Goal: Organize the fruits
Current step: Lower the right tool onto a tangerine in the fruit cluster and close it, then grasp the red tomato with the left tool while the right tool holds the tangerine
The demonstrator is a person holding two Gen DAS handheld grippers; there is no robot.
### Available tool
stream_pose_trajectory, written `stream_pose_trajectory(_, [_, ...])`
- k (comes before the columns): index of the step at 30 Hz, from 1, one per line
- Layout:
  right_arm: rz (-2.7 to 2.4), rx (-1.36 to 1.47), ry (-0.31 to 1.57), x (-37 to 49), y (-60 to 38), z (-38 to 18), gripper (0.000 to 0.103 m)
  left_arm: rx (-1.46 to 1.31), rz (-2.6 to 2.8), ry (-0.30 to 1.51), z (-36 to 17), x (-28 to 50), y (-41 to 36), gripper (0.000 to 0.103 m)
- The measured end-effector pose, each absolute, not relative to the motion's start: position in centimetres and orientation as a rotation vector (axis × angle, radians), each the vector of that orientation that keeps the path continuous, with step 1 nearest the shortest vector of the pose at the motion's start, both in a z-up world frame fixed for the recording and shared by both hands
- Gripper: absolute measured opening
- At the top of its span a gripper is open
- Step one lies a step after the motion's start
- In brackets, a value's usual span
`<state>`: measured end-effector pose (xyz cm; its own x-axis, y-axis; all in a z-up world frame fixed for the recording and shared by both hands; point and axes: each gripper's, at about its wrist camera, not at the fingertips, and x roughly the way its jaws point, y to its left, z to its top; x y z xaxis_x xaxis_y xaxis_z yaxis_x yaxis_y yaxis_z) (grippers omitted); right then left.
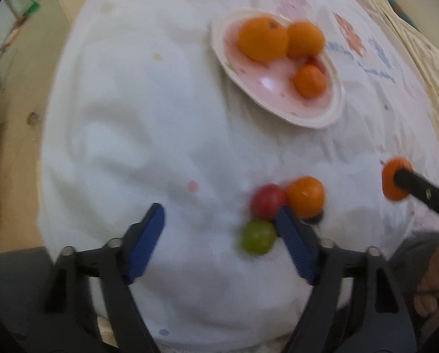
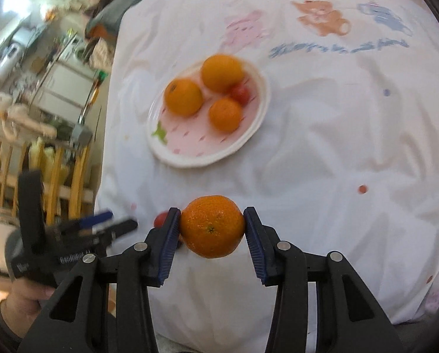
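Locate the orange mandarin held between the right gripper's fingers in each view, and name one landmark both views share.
Left wrist view: the held orange mandarin is at the far right edge, partly behind a black finger of the right gripper.
Right wrist view: it sits low centre, clamped between the blue pads.
Shared landmark: the pink round plate holding three oranges.

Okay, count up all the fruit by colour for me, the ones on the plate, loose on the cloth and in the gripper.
Orange fruits: 5 (three on the plate, one loose on the cloth, one in the right gripper)
Red fruits: 2 (one on the plate, one on the cloth)
Green fruit: 1 (on the cloth)
Total: 8
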<state>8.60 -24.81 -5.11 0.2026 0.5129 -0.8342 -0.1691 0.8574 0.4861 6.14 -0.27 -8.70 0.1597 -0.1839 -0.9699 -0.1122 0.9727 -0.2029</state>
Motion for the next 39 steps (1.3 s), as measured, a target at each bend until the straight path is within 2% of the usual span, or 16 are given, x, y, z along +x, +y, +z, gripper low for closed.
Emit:
stream_pose_trajectory(4, [0.440, 0.402, 1.285, 9.5, -26.0, -6.1, 0.046, -0.251, -0.078, 1.452, -9.0, 7.3, -1.0, 0.056])
stream_pose_trajectory(10, [0.410, 0.426, 1.278, 9.9, -26.5, -6.4, 0.046, -0.186, -0.136, 1.517, -10.2, 9.0, -3.3, 0.053])
stream_pose_trajectory(12, [0.411, 0.425, 1.278, 9.9, -27.0, -6.3, 0.046, -0.181, -0.142, 1.537, -10.8, 9.4, -3.7, 0.047])
stream_pose_trajectory(15, [0.406, 0.435, 1.284, 10.0, -27.2, -6.5, 0.046, -0.226, -0.164, 1.549, -11.5, 9.8, -3.8, 0.042])
stream_pose_trajectory(21, [0.406, 0.430, 1.295, 10.2, -26.9, -6.9, 0.046, -0.356, -0.158, 1.585, -12.5, 10.1, -2.7, 0.041])
stream_pose_trajectory(22, [0.406, 0.428, 1.297, 10.2, -26.8, -6.9, 0.046, -0.369, -0.165, 1.592, -12.6, 10.0, -2.7, 0.039])
stream_pose_trajectory(23, [0.406, 0.426, 1.299, 10.2, -26.7, -7.0, 0.046, -0.382, -0.176, 1.596, -12.7, 9.9, -2.8, 0.031])
stream_pose_trajectory(24, [0.405, 0.425, 1.301, 10.2, -26.6, -7.1, 0.046, -0.391, -0.183, 1.597, -12.7, 9.8, -2.9, 0.028])
stream_pose_trajectory(31, [0.392, 0.404, 1.306, 10.1, -26.3, -7.3, 0.046, -0.313, -0.190, 1.545, -11.6, 9.2, -3.9, 0.026])
stream_pose_trajectory(39, [0.359, 0.419, 1.291, 10.0, -27.3, -7.2, 0.046, -0.212, -0.113, 1.393, -7.9, 8.5, -2.7, 0.026])
